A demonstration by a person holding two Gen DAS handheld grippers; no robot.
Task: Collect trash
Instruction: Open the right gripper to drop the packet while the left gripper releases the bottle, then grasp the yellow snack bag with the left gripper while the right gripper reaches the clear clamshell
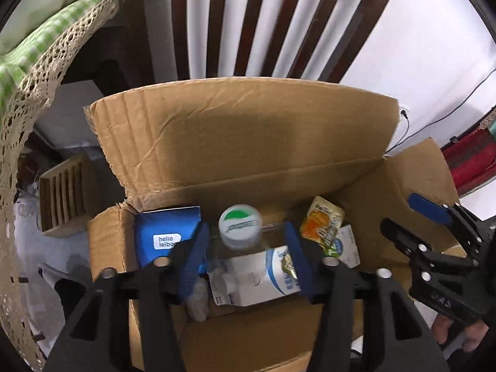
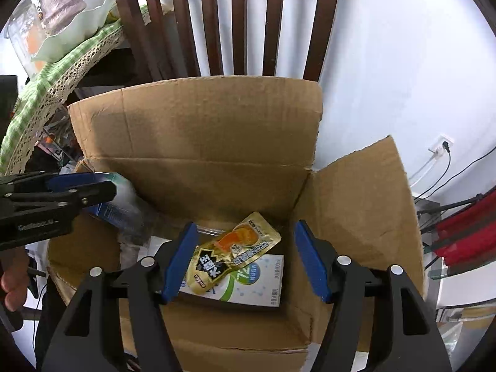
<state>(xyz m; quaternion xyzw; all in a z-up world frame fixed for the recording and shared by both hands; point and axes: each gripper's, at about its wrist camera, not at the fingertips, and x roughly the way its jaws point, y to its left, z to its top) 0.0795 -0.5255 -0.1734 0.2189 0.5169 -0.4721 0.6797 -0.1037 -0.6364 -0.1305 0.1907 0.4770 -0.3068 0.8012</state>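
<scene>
Your left gripper (image 1: 245, 257) and right gripper (image 2: 246, 257) both hang open, gripping nothing, over the brown cardboard box (image 2: 217, 142) of trash, where a gold snack pouch (image 2: 232, 251) lies.

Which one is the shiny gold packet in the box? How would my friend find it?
Look inside the open cardboard box in front of the wooden chair. Near the box's right side, the gold packet lies on top of a flat white carton. It is the only crinkly gold thing there, with an orange picture and a black patch.
</scene>
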